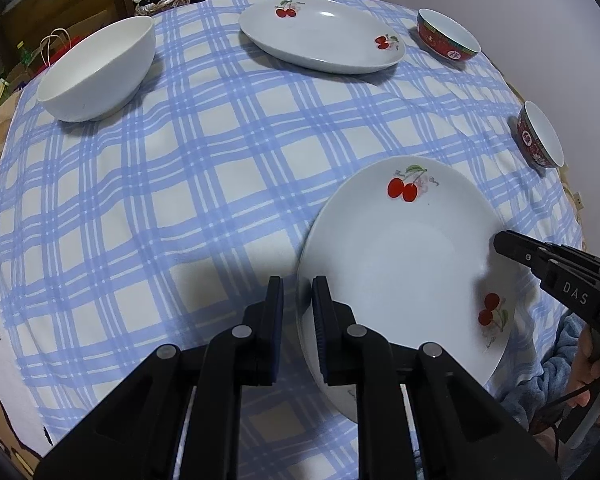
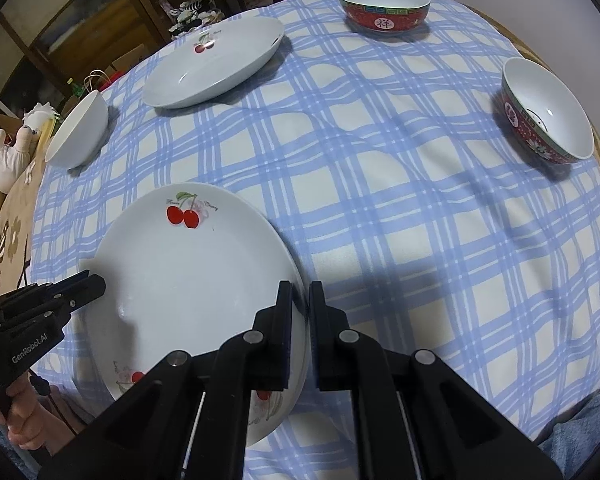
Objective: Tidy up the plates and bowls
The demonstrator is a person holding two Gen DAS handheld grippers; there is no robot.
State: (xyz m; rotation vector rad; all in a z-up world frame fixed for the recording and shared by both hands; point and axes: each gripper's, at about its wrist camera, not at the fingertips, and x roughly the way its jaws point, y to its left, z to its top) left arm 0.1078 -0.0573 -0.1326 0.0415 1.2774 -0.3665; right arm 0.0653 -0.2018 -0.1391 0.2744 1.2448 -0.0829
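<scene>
Dark wooden shelving (image 2: pixel 100 12) behind the table; pale wall (image 1: pixel 520 8), perhaps white.

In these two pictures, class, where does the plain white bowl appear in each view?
Left wrist view: the plain white bowl sits at upper left, near the tablecloth's edge.
Right wrist view: the same bowl sits at the left edge, at mid-height, smaller and tilted.
Shared landmark: the far cherry plate lies to the bowl's right in both.
</scene>
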